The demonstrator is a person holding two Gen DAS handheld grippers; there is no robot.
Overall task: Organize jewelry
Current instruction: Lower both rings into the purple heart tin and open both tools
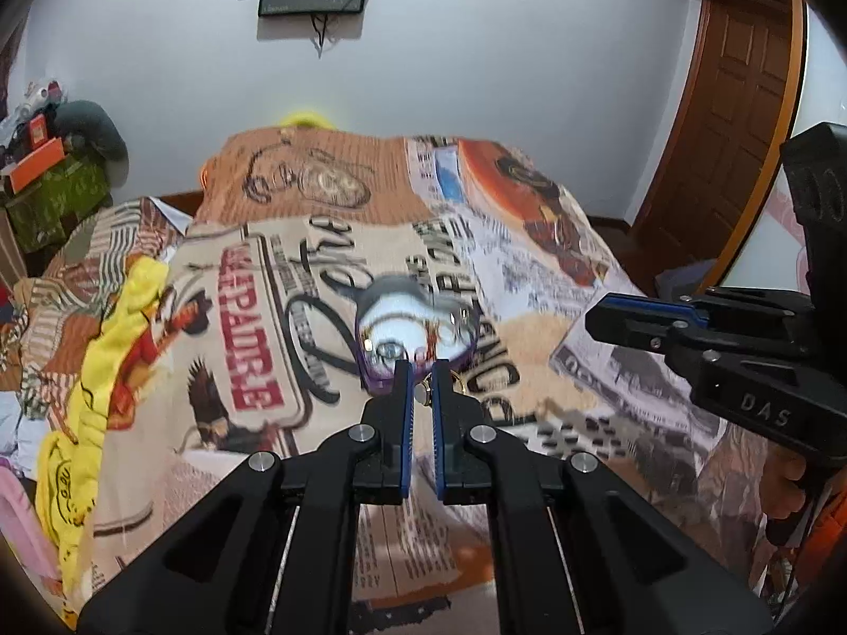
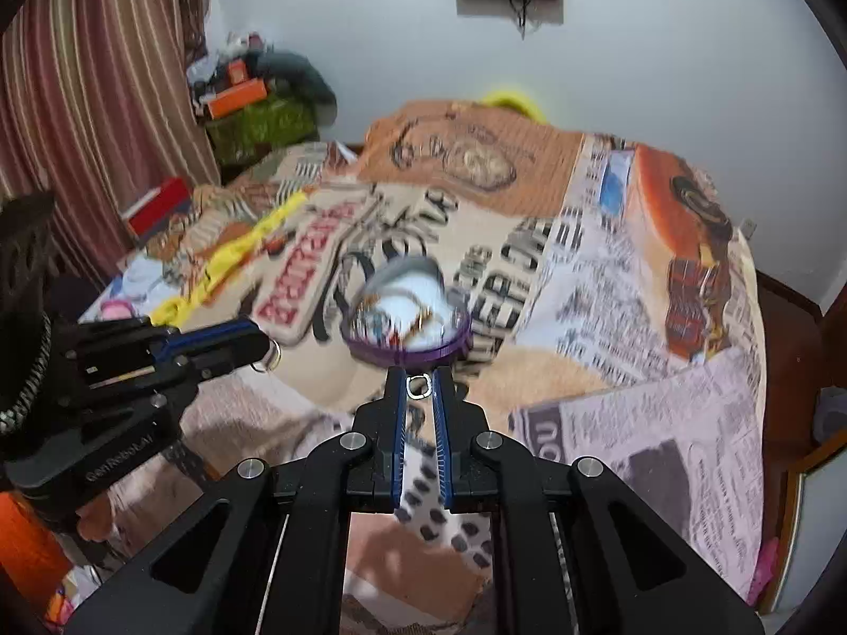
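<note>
From my left wrist camera, my left tool [image 1: 422,389] is pinching a small round silver piece [image 1: 422,392] between its blue pads. Just past the tips, a purple-rimmed jewelry bowl [image 1: 418,330] is sitting on the bed blanket [image 1: 529,286]. My right tool [image 1: 595,320] is poking in from the right.

From my right wrist camera, my right tool [image 2: 420,386] is squeezing a small silver ring [image 2: 418,386]. The bowl [image 2: 407,320] is lying just beyond it. My left tool [image 2: 262,344] is holding a ring-like piece [image 2: 271,357] at the left.
</note>
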